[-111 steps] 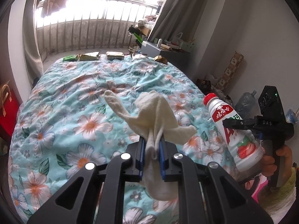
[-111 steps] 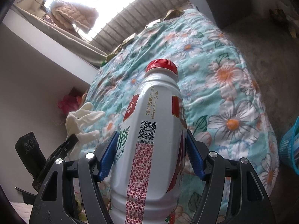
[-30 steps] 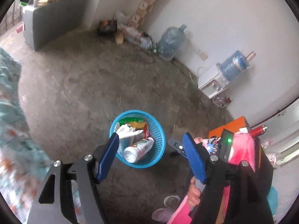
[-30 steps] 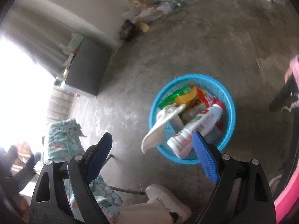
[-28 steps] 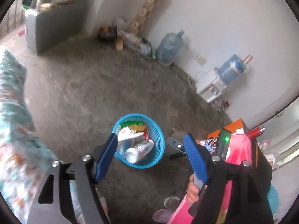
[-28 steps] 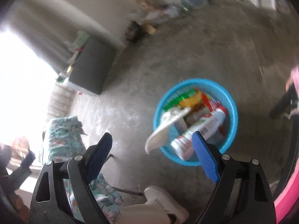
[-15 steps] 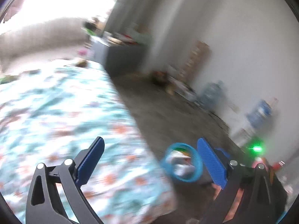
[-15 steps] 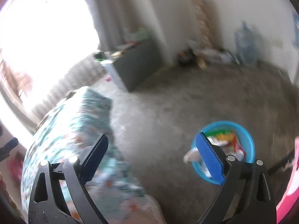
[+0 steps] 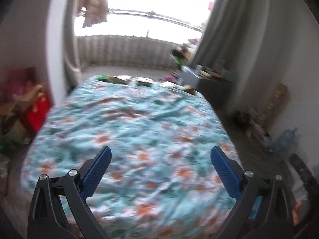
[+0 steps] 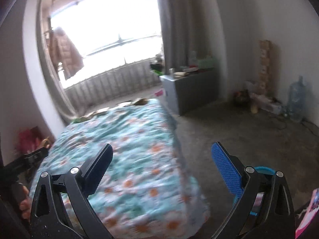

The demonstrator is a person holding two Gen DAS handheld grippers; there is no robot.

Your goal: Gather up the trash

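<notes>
Both tongs, left [image 9: 160, 166] and right [image 10: 161, 164], gaped wide and empty; the flat wrappers [image 9: 122, 79] lay straight ahead along the floral-quilted bed's [image 9: 139, 131] far edge.

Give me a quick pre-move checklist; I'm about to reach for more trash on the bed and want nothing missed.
1. Left tongs open and holding nothing: ok.
2. Right tongs open and holding nothing: ok.
3. Trash remaining on the bed: ok, wrappers lie along its far edge.
4. What each wrapper is: cannot tell, the view is motion-blurred.
5. Blue basket within sight: ok, its rim shows behind the right tongs in the right wrist view.
6. Quilt between tongs and wrappers free of obstacles: ok, as far as the blur allows.
</notes>
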